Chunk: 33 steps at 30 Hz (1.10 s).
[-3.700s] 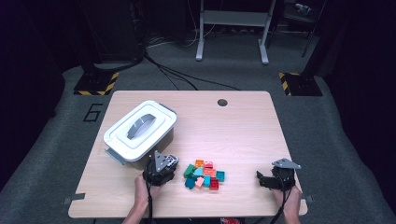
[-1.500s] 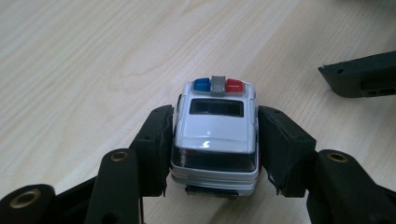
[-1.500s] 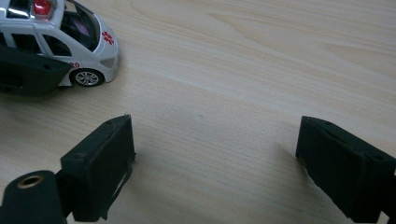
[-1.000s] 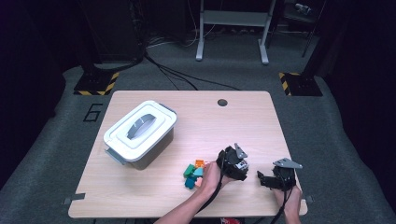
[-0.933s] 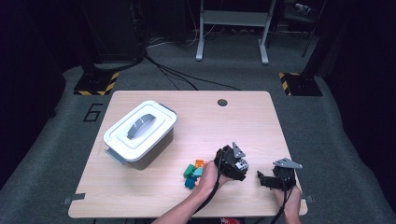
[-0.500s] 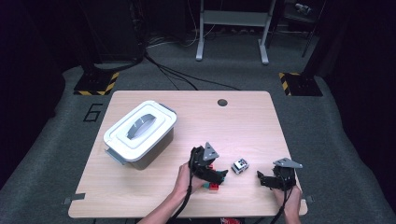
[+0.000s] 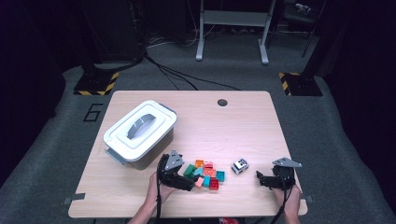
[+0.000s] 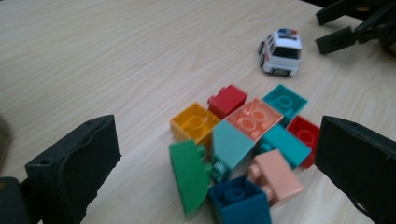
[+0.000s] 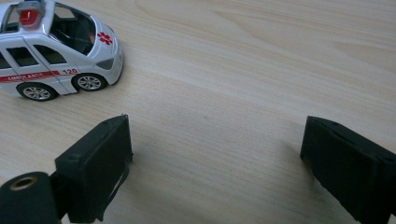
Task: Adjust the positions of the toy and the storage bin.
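— At the near edge of the table [image 7: 243,121], what is the left gripper [image 7: 190,183] doing?

— It lies low beside the pile of bricks [image 7: 205,173], pointing to them. Its jaws have just been opening and now stand wide apart, released. In the left gripper view they frame the bricks [image 8: 243,149], but the pads do not press on any of them.

— And the toy car?

— The toy car [image 7: 240,165] stands alone on the wood, on its wheels, just to the right of the pile, between the two grippers. It is white with red marks and a light bar on the roof. Nothing touches it.

— The right gripper?

— The right gripper [image 7: 262,179] rests near the right corner, its jaws pointing towards the car. They have opened a little more and are spread wide, with only bare wood between them. In the right gripper view the toy car [image 9: 56,46] is at the upper left, ahead of the jaws and apart from them.

— Anything else on the table?

— A white box [image 7: 139,133] with its lid closed, behind the left hand [image 7: 156,191], apart from the bricks.
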Each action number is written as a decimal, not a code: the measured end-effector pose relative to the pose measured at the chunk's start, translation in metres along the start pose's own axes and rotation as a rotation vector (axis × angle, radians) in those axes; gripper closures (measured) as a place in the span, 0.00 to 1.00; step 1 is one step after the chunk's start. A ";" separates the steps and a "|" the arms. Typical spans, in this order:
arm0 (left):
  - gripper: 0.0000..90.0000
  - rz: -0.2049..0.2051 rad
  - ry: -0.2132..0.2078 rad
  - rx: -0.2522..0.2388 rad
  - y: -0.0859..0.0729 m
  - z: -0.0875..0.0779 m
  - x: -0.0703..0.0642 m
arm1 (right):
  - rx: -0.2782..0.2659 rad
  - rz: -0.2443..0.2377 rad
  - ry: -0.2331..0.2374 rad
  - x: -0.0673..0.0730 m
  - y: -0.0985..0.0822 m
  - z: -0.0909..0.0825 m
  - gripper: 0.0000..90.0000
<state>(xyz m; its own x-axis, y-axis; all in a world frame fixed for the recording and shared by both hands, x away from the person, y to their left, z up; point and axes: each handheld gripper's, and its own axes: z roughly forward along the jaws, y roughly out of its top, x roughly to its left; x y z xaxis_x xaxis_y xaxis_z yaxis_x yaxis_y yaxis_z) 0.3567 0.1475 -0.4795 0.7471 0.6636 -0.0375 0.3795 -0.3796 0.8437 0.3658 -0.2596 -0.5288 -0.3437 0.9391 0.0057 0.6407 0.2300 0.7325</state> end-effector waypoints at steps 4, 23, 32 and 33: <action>0.00 -0.017 -0.009 0.018 -0.019 -0.004 0.007 | 0.000 0.000 0.000 0.000 0.000 0.000 0.09; 0.42 0.001 -0.086 0.104 -0.041 0.024 0.000 | -0.003 -0.007 -0.001 0.000 0.000 0.000 0.11; 0.45 0.060 -0.162 0.129 -0.028 0.046 -0.016 | -0.003 -0.003 0.001 0.001 0.000 -0.001 0.12; 0.44 0.064 -0.168 0.134 -0.027 0.048 -0.017 | -0.005 -0.007 0.001 0.000 0.000 -0.001 0.12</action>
<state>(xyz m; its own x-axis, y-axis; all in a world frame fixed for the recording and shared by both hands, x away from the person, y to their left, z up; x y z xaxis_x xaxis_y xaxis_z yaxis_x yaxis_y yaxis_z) 0.3597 0.1156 -0.5274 0.8481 0.5229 -0.0848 0.3896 -0.5072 0.7687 0.3651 -0.2595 -0.5285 -0.3491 0.9371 0.0010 0.6349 0.2358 0.7358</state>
